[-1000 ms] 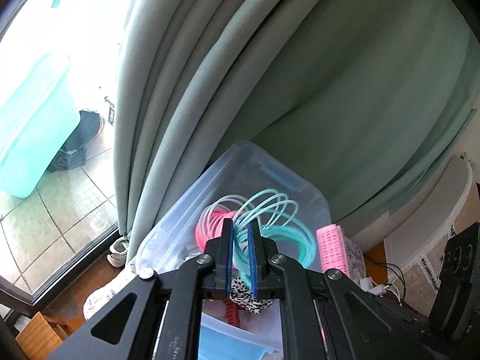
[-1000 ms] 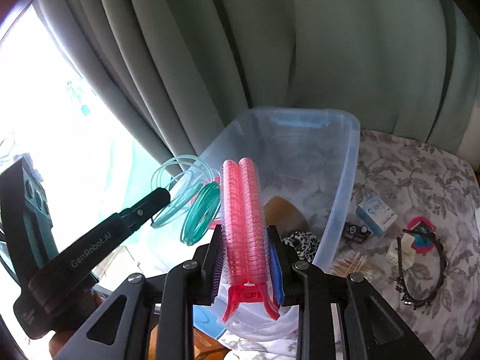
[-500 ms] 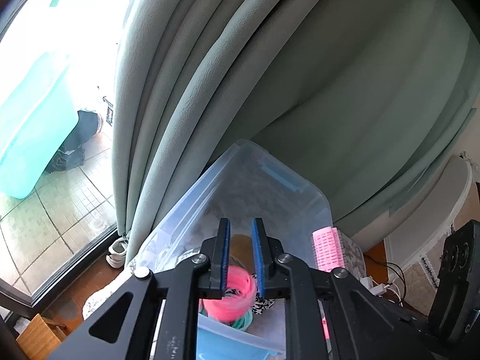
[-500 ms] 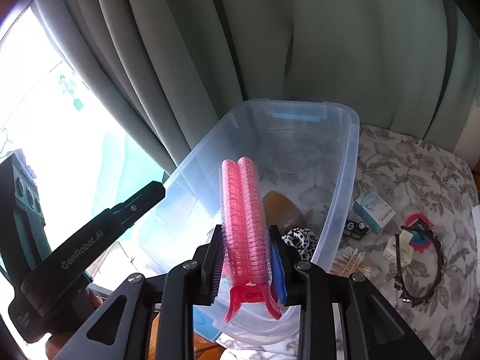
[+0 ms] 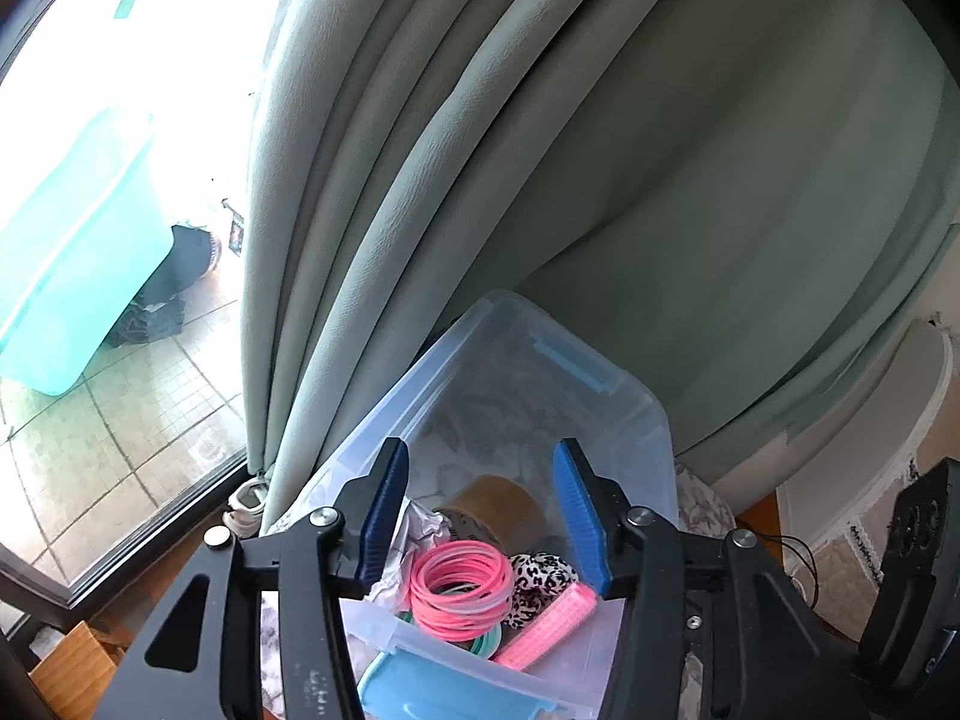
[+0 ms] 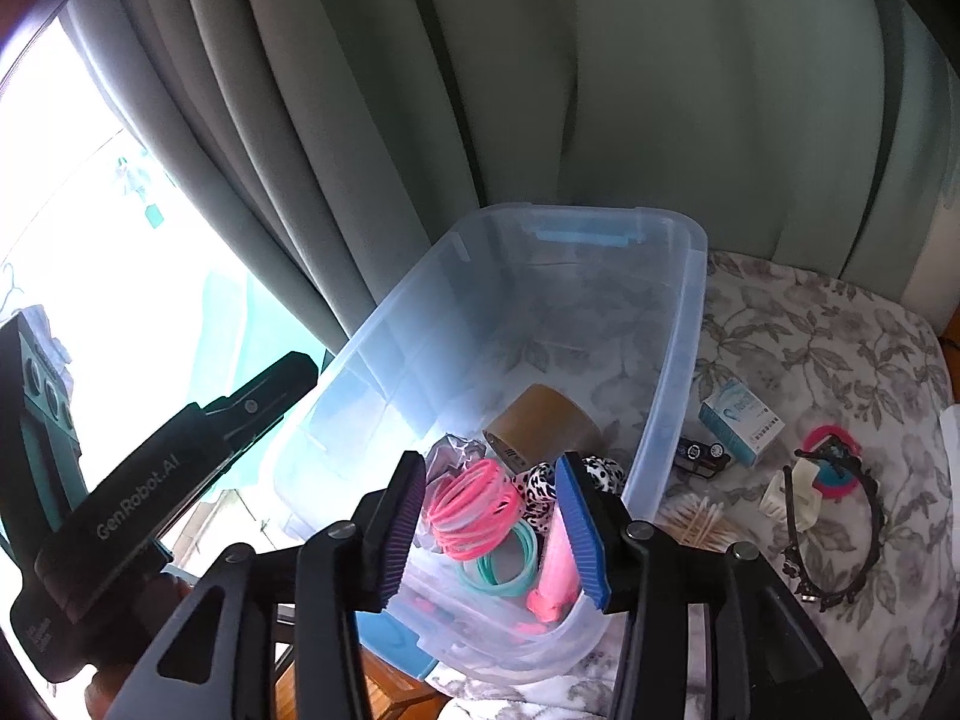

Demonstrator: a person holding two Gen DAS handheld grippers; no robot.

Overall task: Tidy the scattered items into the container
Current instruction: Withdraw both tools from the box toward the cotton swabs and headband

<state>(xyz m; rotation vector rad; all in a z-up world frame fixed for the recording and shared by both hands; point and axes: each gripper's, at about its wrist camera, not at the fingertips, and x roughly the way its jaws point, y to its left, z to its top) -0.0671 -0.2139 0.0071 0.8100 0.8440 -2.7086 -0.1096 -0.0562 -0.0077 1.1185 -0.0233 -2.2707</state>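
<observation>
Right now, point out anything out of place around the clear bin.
Several items lie outside the clear bin on the floral cloth: a small box, cotton swabs, a dark headband and a pale claw clip. Nothing looks spilled or damaged.

Container (image 6: 666,396) far half free; curtain (image 6: 600,90) crowds far rim, clutter (image 6: 798,480) right of it

Translucent smooth plastic container (image 6: 672,360), matt cloth curtain (image 6: 660,90), glossy tape roll (image 6: 540,420)
</observation>
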